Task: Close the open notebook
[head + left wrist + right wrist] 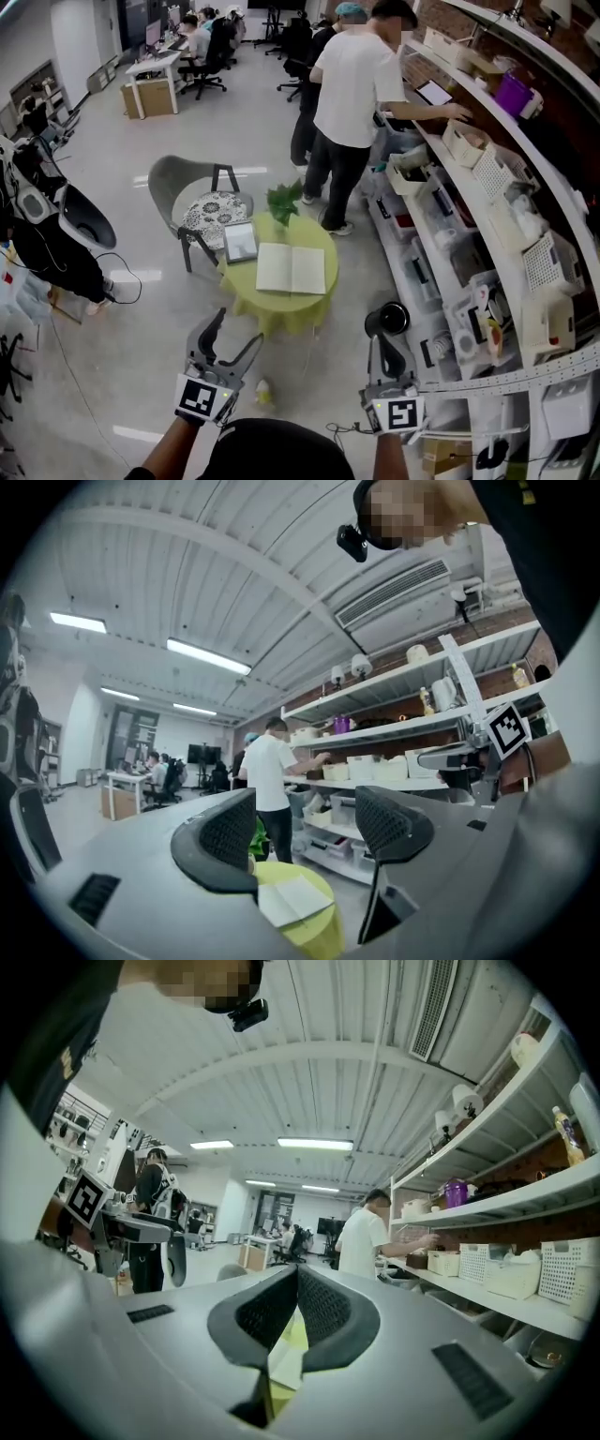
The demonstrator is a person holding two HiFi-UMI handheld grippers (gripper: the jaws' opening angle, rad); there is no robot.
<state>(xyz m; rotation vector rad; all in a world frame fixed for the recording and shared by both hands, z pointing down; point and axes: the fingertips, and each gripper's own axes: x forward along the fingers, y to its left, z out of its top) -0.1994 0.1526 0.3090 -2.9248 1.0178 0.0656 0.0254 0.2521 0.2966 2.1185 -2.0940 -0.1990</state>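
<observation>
Where the long shelves (487,187) run down the right side of the room, a person (349,89) in a white shirt stands reaching into them, well beyond the round green worktop (246,298). A grey chair (178,187) sits just behind the worktop on its left.

On the worktop the notebook (292,268) lies flat and open, pages up, near the middle. Its spread is wider than it is deep, so its long axis runs left to right as the wearer faces it. The spine points away from the wearer, roughly toward the plant (284,202) at the far edge. A tablet (240,241) rests just beside the notebook's left page.

Both grippers hang over the floor on the near side, well short of the worktop. The left gripper (239,324) has its jaws wide apart with nothing between them. The right gripper (384,345) has its jaws pressed together, empty.
</observation>
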